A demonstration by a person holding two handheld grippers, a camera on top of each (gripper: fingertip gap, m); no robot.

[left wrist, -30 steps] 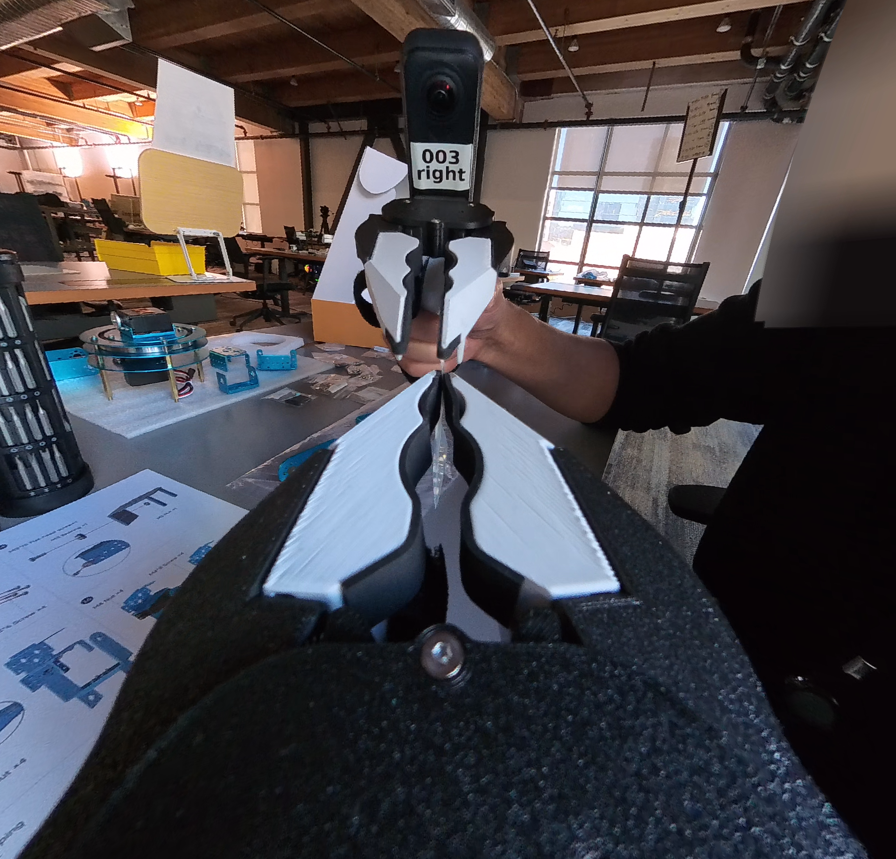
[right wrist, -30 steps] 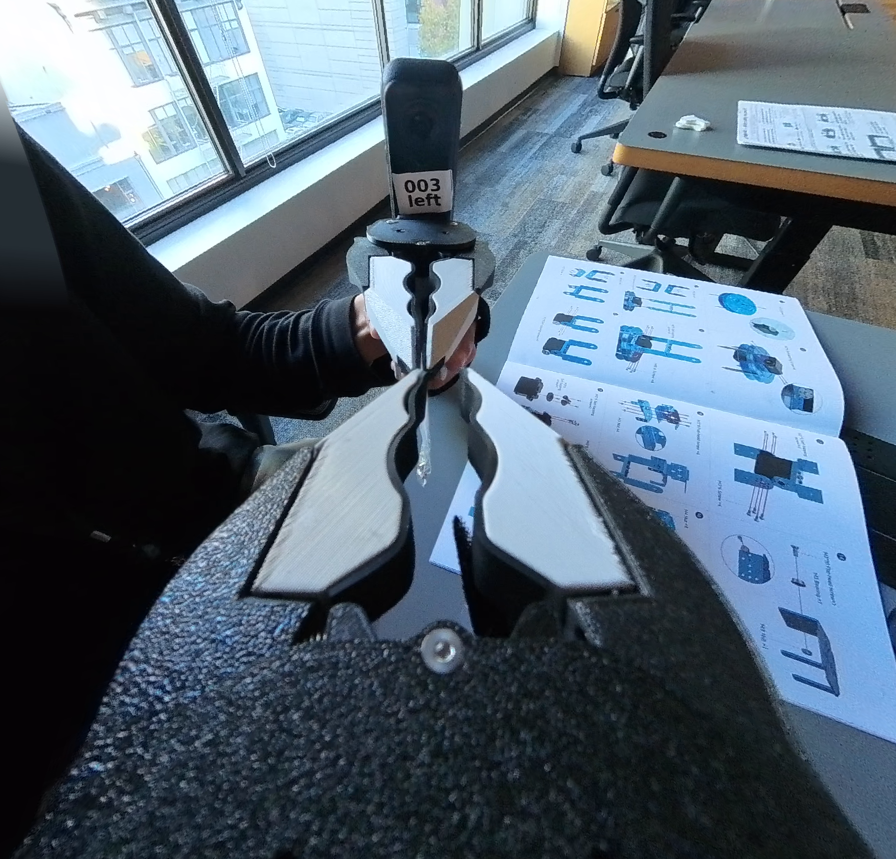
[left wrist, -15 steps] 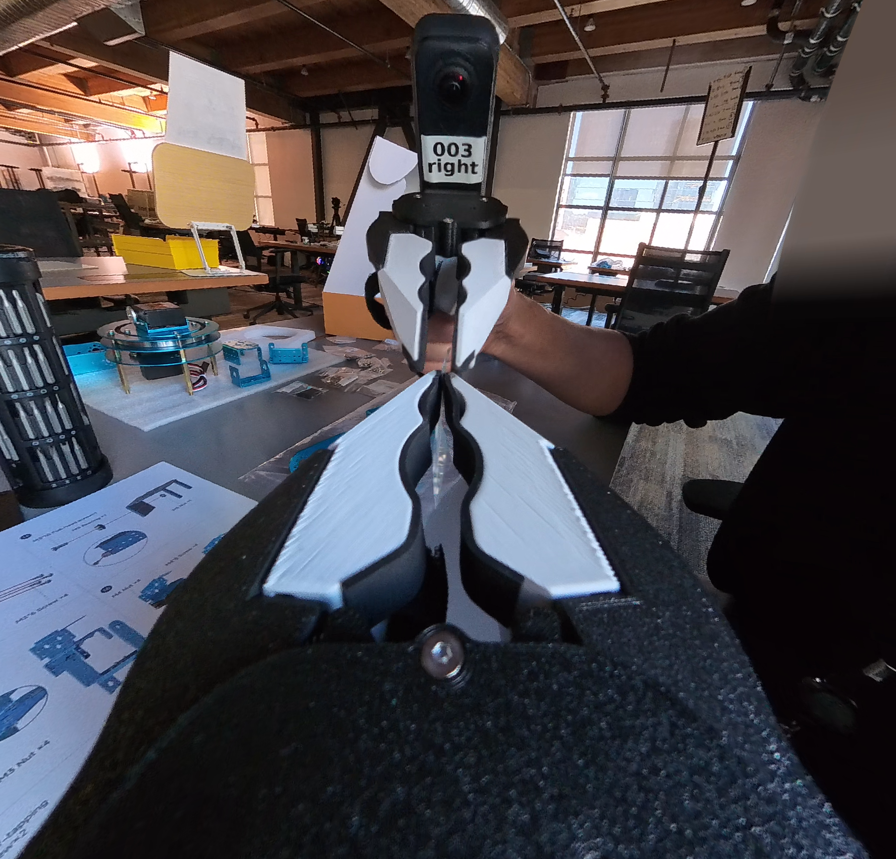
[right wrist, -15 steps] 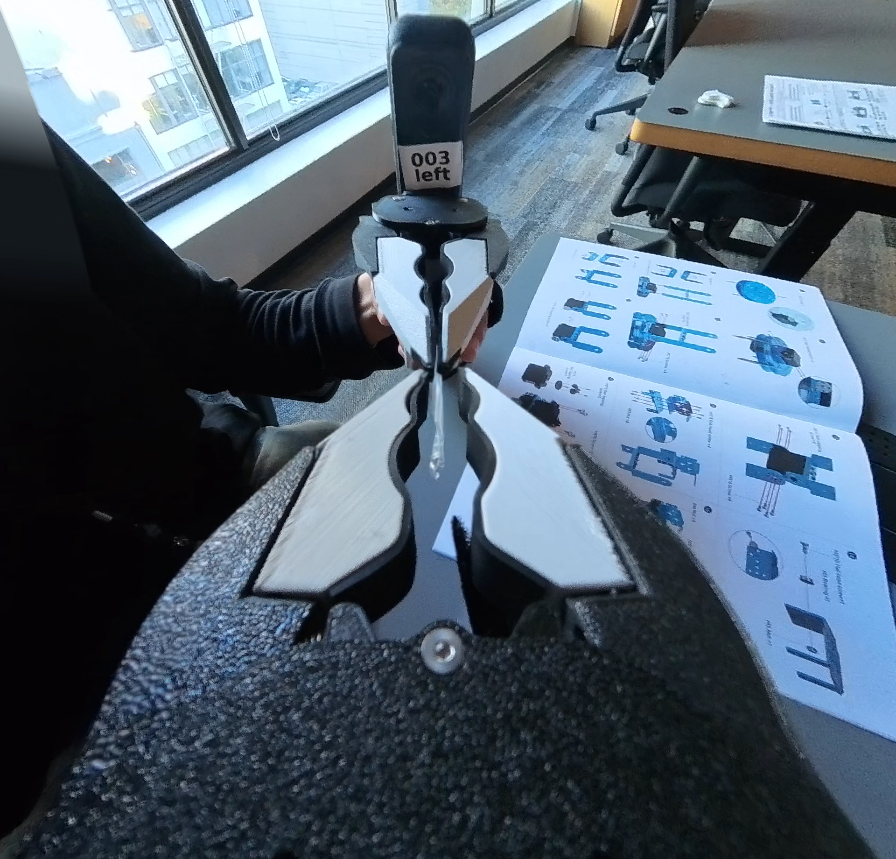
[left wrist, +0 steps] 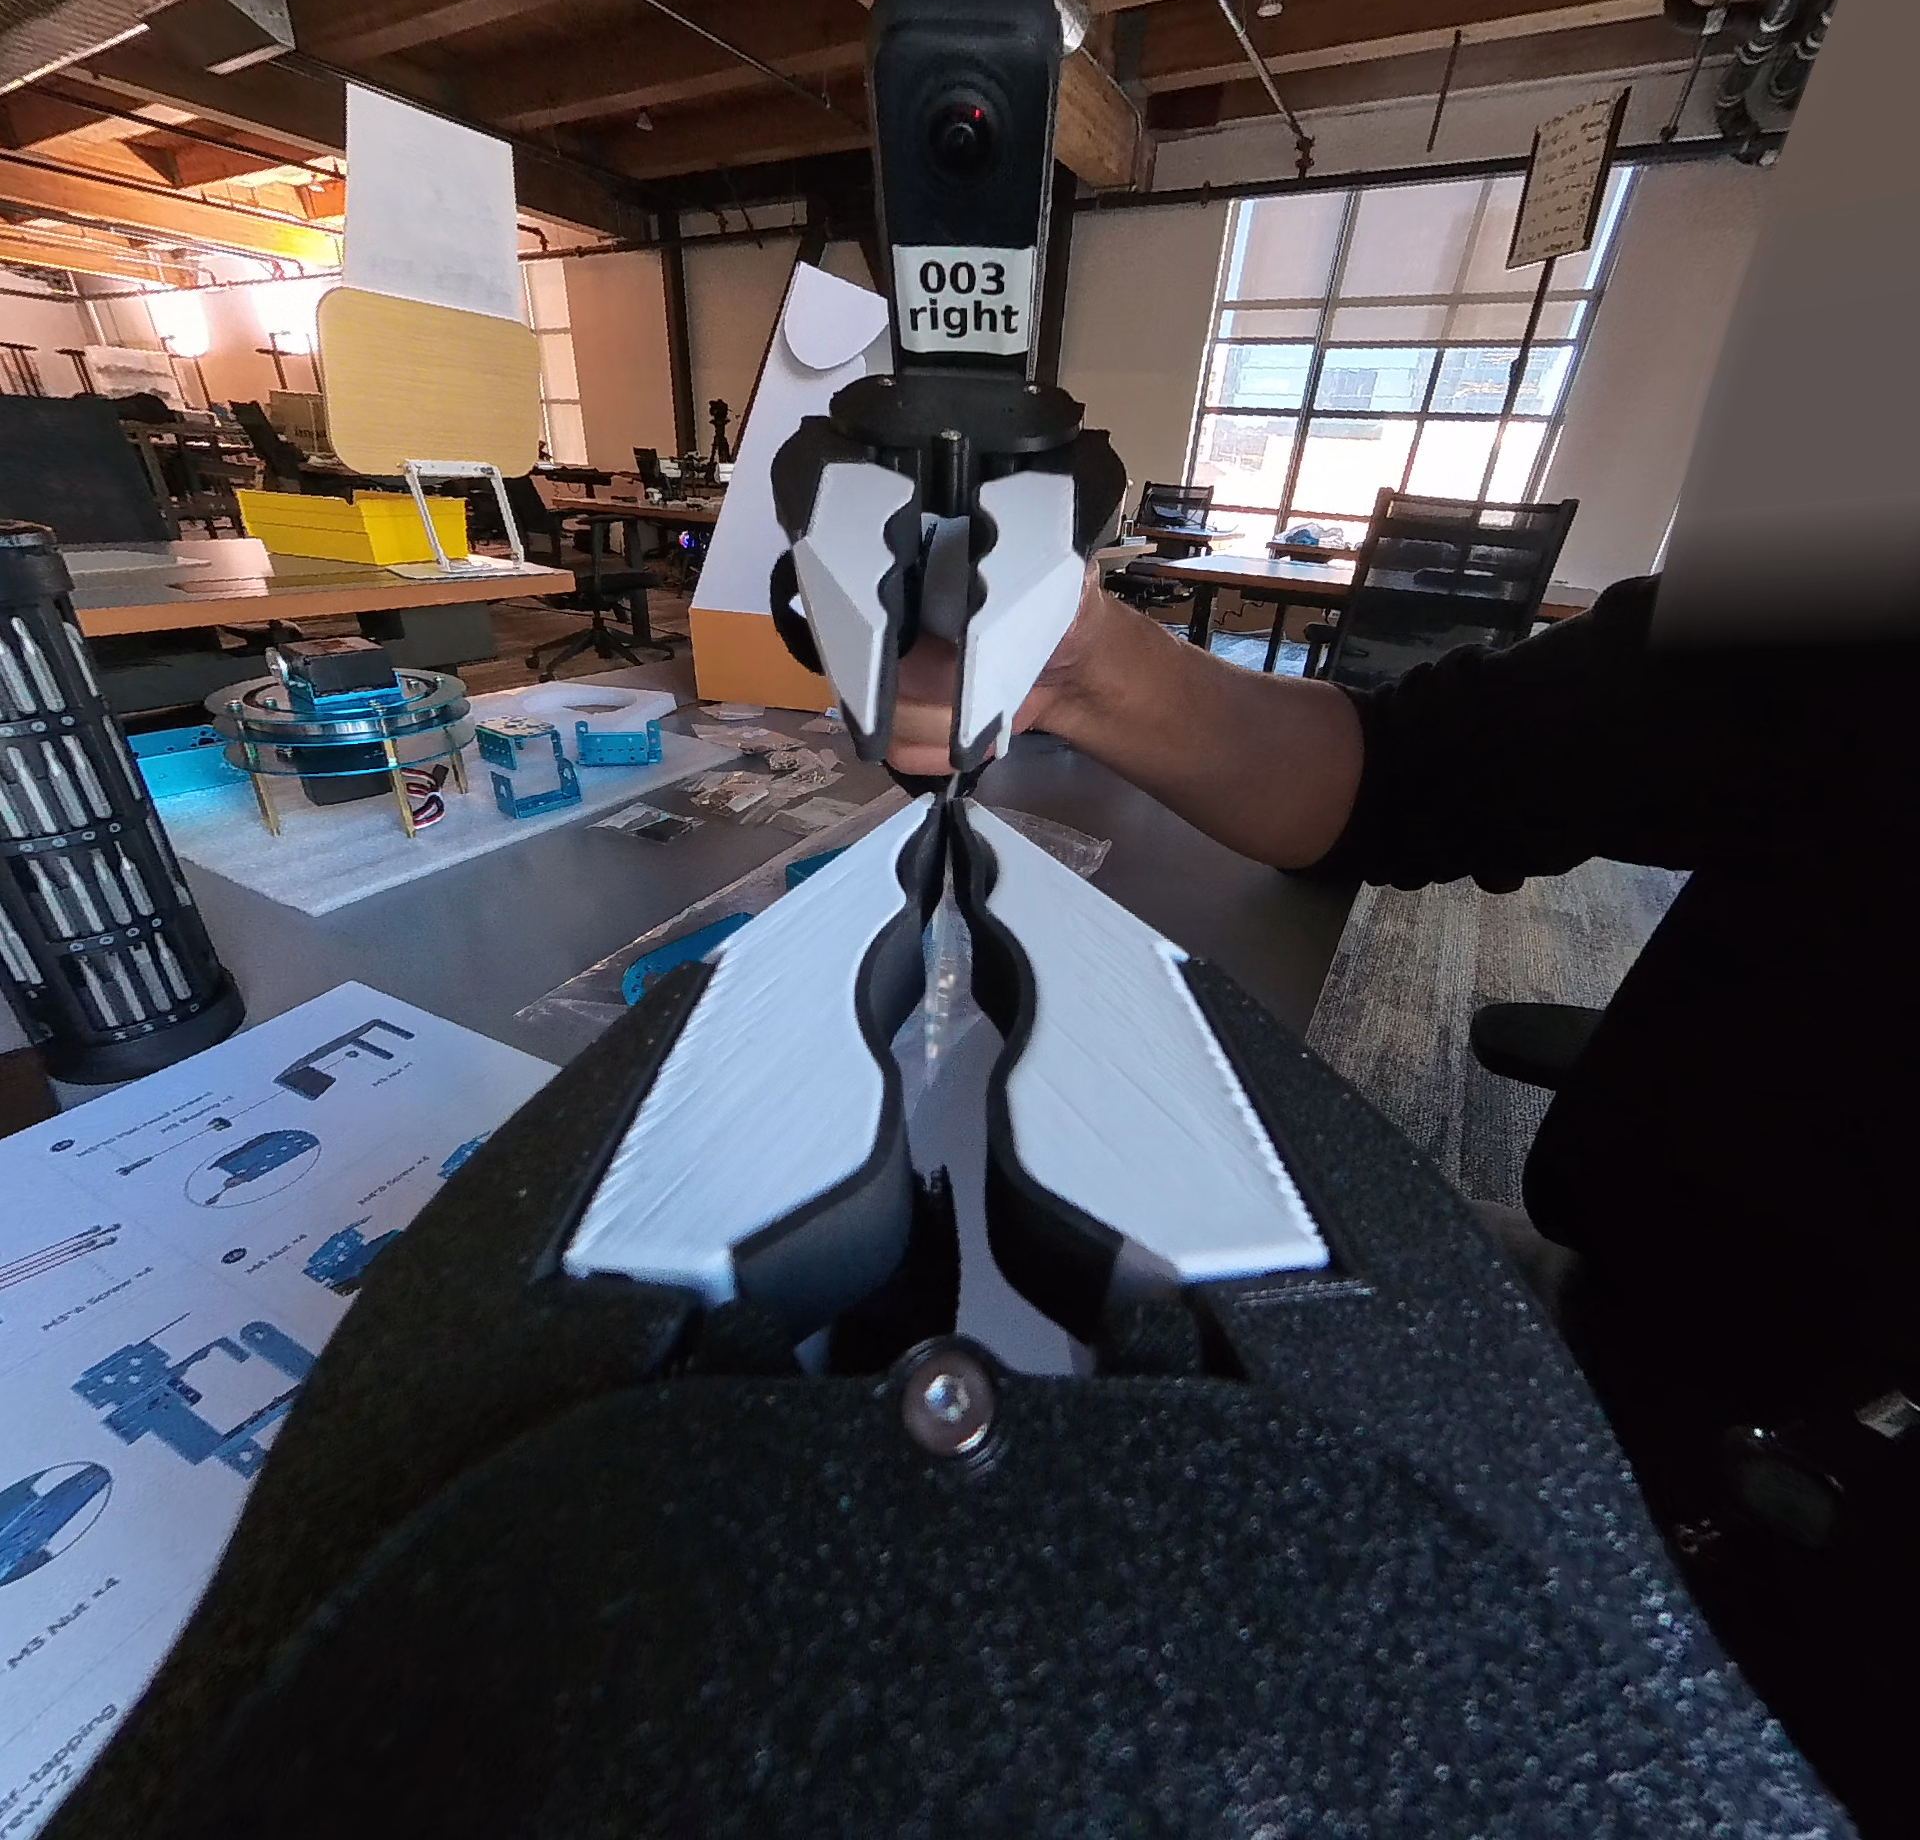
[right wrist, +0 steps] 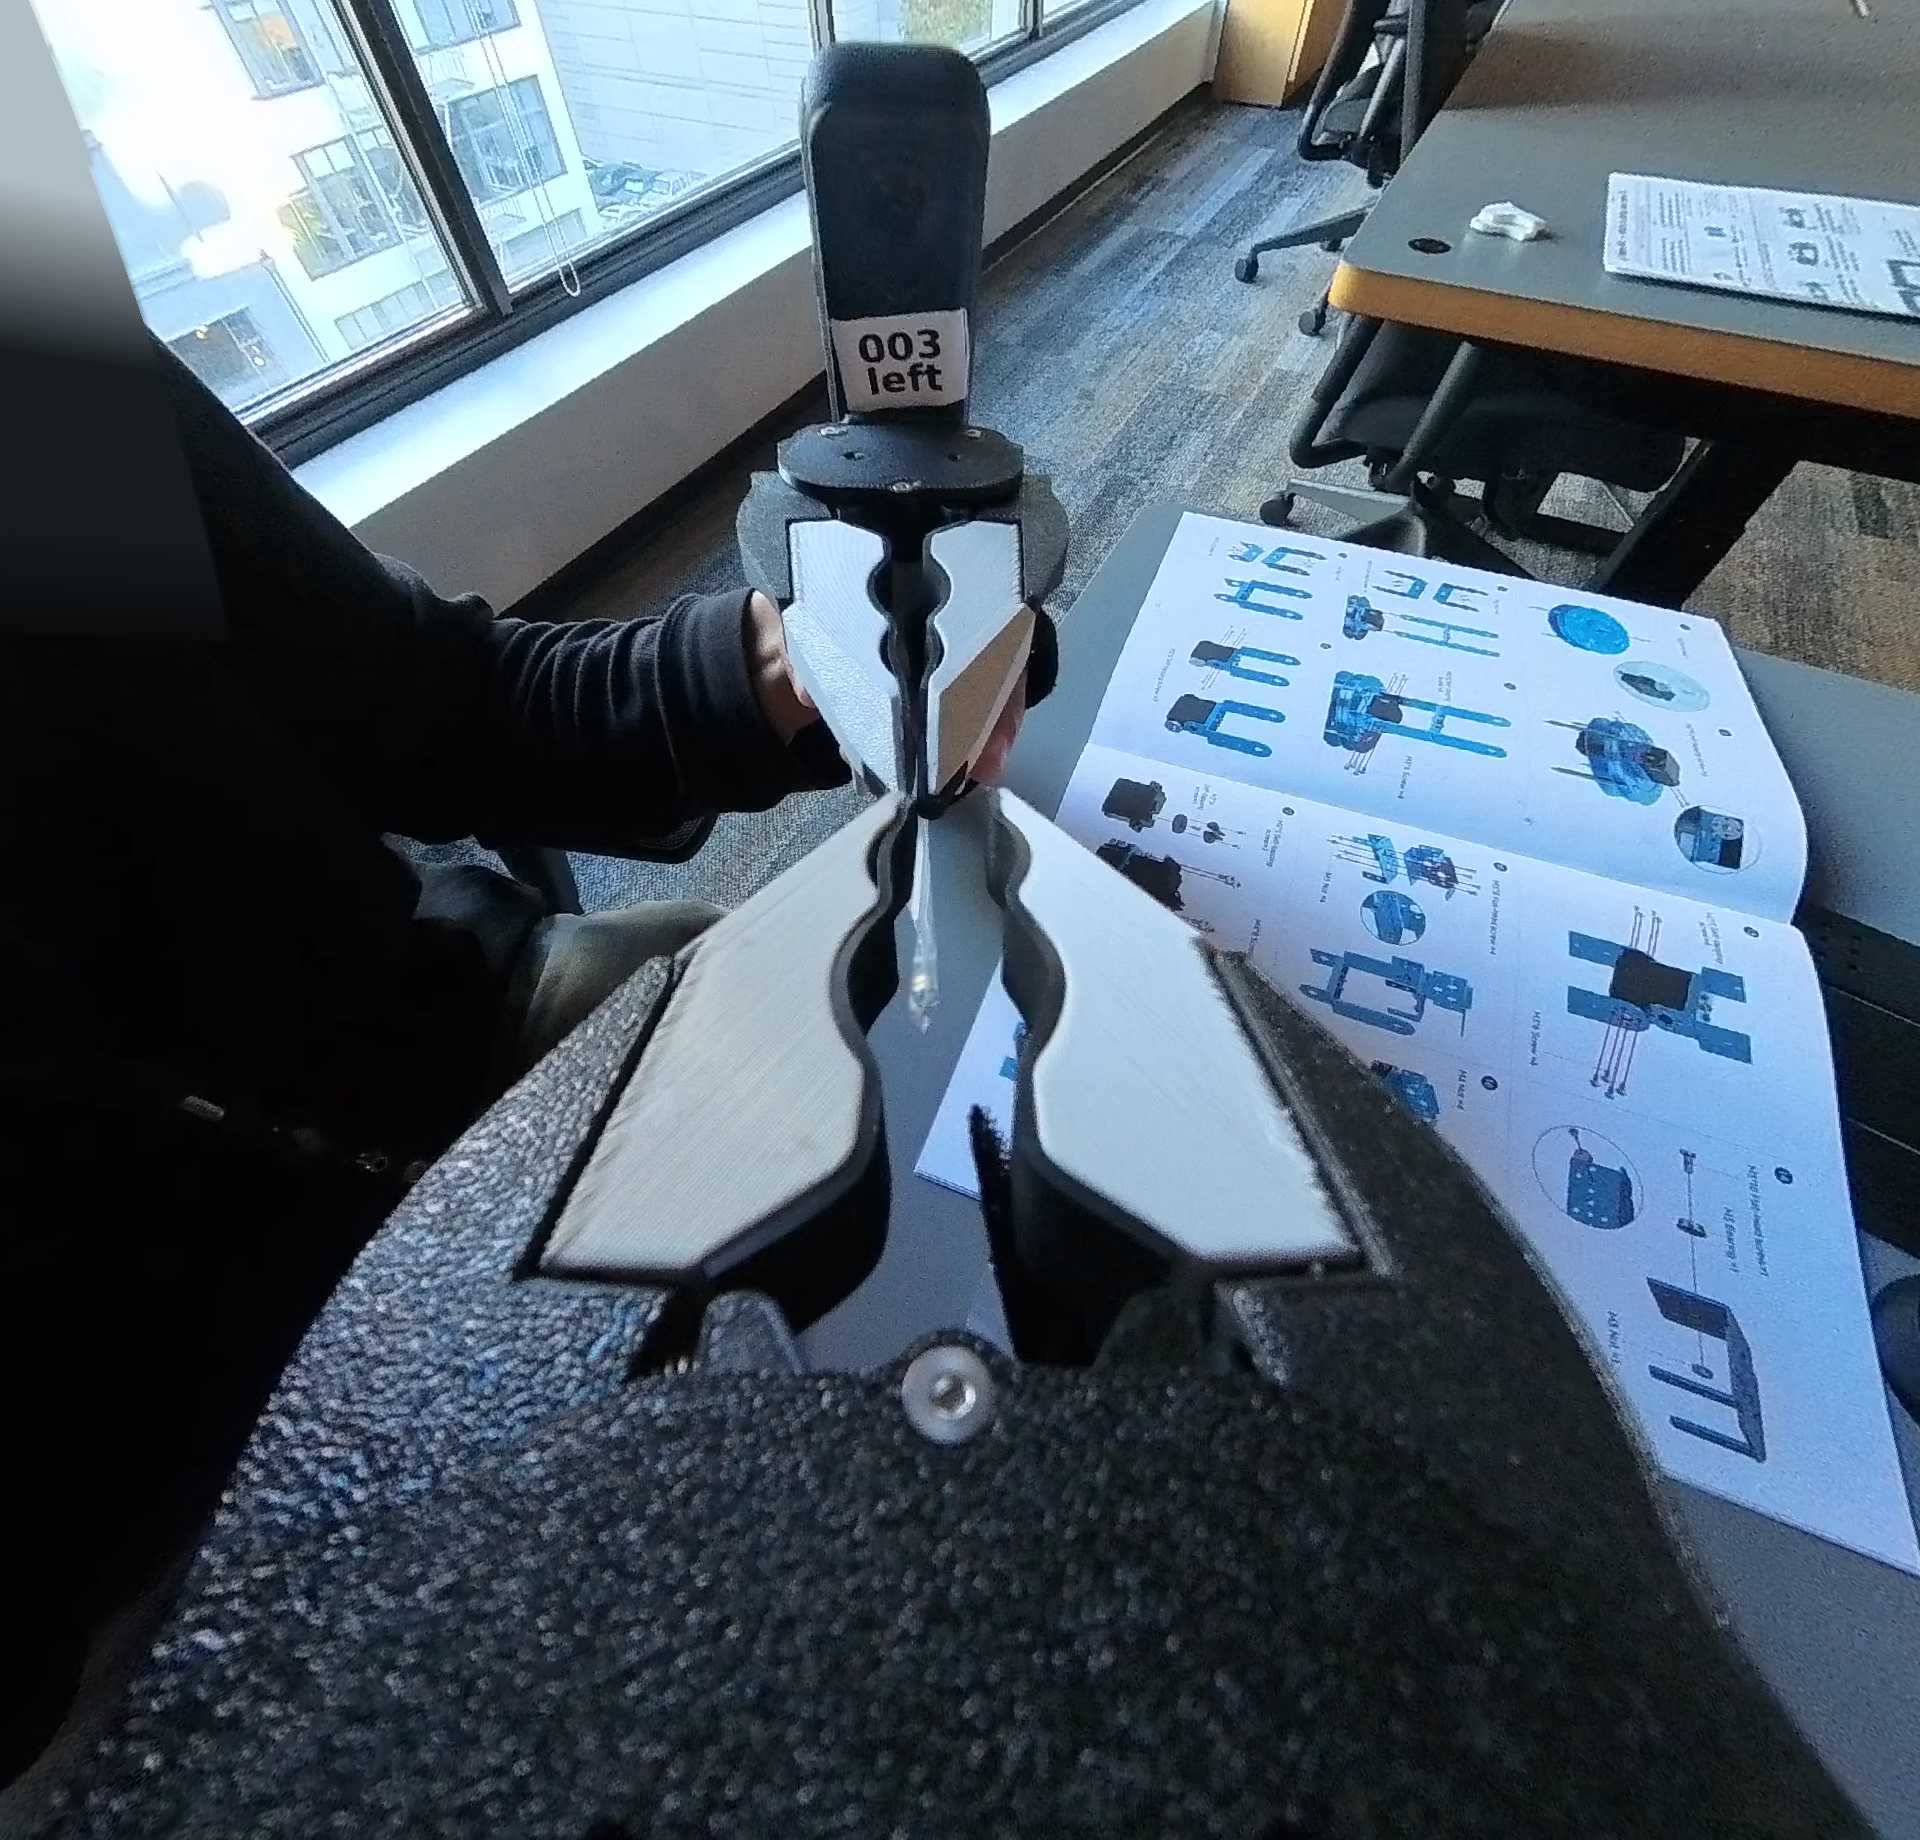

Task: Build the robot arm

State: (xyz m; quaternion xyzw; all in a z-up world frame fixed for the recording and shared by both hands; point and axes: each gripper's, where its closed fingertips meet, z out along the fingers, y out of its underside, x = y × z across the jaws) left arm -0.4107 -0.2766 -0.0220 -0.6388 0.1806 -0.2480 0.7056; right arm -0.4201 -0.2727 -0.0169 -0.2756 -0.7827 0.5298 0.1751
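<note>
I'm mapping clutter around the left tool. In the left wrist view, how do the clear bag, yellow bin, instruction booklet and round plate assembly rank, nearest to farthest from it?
1. clear bag: pinched in the left tool.
2. instruction booklet: on the table, lower left.
3. round plate assembly: on white foam, farther left.
4. yellow bin: on the desk behind.

The left gripper (left wrist: 943, 805) and the right gripper (right wrist: 902, 803) point at each other, tips almost meeting. The left gripper's white fingers (left wrist: 790, 1052) are pressed together at the tips. The right gripper's fingers (right wrist: 769, 1042) also meet at the tips, with a gap farther back. A hand (left wrist: 1049, 678) in a black sleeve grips the right gripper's handle; another hand (right wrist: 774, 668), also black-sleeved, grips the left one's.
</note>
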